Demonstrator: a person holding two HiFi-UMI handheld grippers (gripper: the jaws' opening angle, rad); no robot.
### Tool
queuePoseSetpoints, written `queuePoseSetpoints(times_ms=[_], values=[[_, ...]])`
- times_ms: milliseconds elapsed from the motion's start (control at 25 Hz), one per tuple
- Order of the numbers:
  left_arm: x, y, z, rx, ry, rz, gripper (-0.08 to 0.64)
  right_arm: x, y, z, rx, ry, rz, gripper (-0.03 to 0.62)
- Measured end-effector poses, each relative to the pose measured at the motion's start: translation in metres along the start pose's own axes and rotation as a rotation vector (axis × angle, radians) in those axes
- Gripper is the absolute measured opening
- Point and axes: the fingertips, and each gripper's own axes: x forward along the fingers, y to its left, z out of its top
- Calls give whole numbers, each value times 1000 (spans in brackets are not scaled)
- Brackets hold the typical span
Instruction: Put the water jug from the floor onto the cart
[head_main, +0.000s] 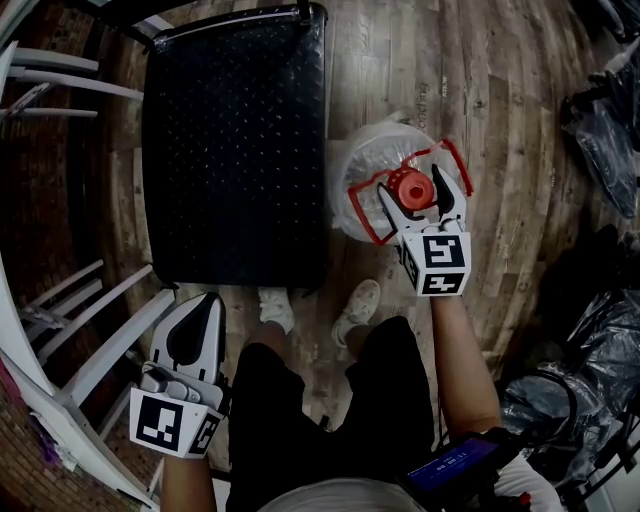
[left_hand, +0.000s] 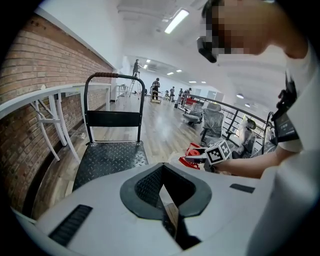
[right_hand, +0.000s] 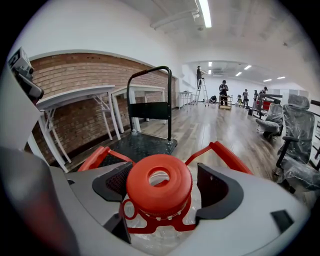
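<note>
The water jug (head_main: 368, 160) stands upright on the wooden floor (head_main: 500, 110), right of centre in the head view, just beside the right edge of the cart (head_main: 235, 150) and not on it. Its long axis runs vertically, so the red cap (head_main: 410, 187) faces up at the camera, with the red carry handle (head_main: 362, 212) looped around the neck.

The right hand-held gripper (head_main: 415, 196) comes straight down over that cap. In the right gripper view its jaws stand apart with the cap (right_hand: 159, 184) between them. The left pad lies close to the cap and the right pad shows a clear gap, so it straddles the neck and has no hold on it yet.

The cart deck (right_hand: 140, 145) lies beyond the jug in that view, low and near. The move this grip prepares for looks like a short one: up, then across toward the left of the head view.

The left hand-held gripper (head_main: 200, 315) sits well apart at the lower left of the head view. Its jaws are closed together on nothing (left_hand: 167, 202), so the right one is plainly nearer — the lift probably falls to it alone.
</note>
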Motion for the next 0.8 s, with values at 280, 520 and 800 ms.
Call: queuePoseSetpoints(times_ms=[280,520,800], values=[[5,-2,-3,-10,14,1,2,4,2,-4,-24,21,5,397],[4,1,-5,-16,23,1,1,4,3,0,-38,7,-24,321],[3,8,-4,-17,23,8,2,3,2,0,-42,-7,-43,318]])
